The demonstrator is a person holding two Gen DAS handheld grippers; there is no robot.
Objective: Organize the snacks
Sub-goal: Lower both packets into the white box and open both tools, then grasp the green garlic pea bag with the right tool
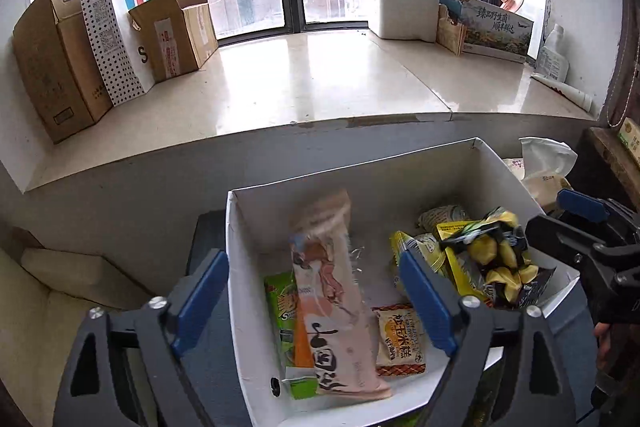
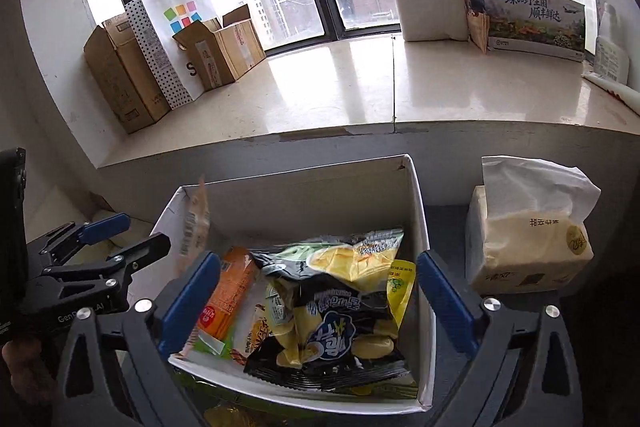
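Left gripper [image 1: 316, 301] and right gripper [image 2: 318, 301] both stand with jaws apart, holding nothing; the white cardboard box [image 1: 404, 175] of snacks lies below and between them; the tall pink wrapped packet [image 1: 334, 291] leans loosely and could topple or snag a descending finger.

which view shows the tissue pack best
The right wrist view. There the tissue pack stands whole and unblocked to the right of the white box, with a tissue sticking out of its top. In the left wrist view it sits at the far right edge, partly hidden behind the box wall and the right tool.
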